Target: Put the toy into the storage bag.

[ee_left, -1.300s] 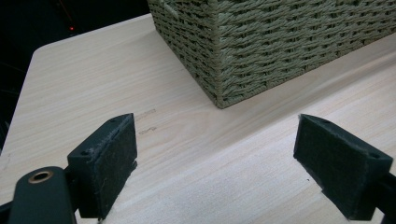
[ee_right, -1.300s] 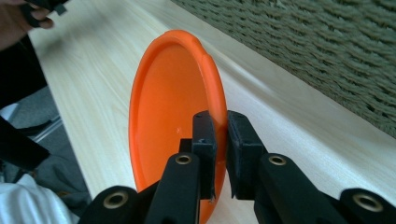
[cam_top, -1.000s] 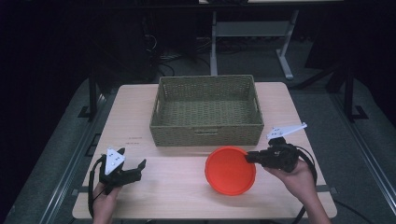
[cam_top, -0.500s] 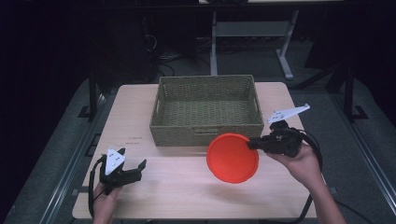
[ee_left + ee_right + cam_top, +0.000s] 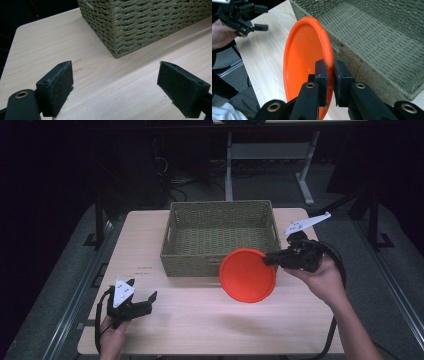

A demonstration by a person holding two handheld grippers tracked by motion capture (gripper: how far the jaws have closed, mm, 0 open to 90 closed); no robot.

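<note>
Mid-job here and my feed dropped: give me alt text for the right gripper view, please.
The right gripper is clamped on the rim of an orange plate, holding it tilted on edge above the wooden table beside the woven basket. The left gripper, jaws apart, sits farther off at upper left.

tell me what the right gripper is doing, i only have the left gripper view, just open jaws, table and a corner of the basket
Observer: The right gripper is shut on the rim of an orange plate.
Operator: is the plate flat on the table
Observer: No, it is lifted off the table and tilted, next to the near wall of the wicker basket.
Operator: anything in the basket
Observer: The high view shows nothing inside it.
Operator: and my left gripper
Observer: The left gripper sits low at the table's near left corner, away from the plate.
</note>
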